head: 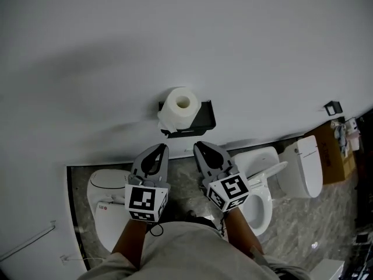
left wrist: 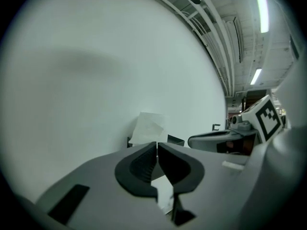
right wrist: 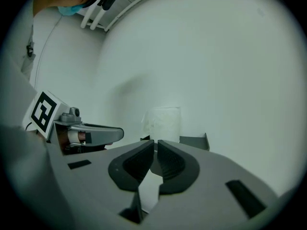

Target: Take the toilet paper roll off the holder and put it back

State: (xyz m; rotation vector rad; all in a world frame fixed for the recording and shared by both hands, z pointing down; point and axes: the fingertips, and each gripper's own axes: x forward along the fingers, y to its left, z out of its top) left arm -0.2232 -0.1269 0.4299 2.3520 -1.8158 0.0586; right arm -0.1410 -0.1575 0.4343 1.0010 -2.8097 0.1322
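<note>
Toilet paper roll (head: 182,107) is sitting on the black holder (head: 204,116), which is fixed to the plain white wall (head: 175,34), with a loose sheet hanging at the roll's left side. You are facing that wall and holding both tools just short of it, side by side and pointing at the roll without touching it. Your left gripper (head: 158,149) is showing its fingers pressed together with nothing between them, and your right gripper (head: 199,147) is doing the same, closed and empty. Below your arms, grey marbled floor (head: 186,182) is running along the foot of the wall. Three white toilets are standing on it: one at your left (head: 105,206), one just right of your right arm (head: 262,194) and one further right (head: 306,165), with a brown cardboard box (head: 335,156) beyond it. Long strip lights (left wrist: 261,6) are glowing on the ceiling.
</note>
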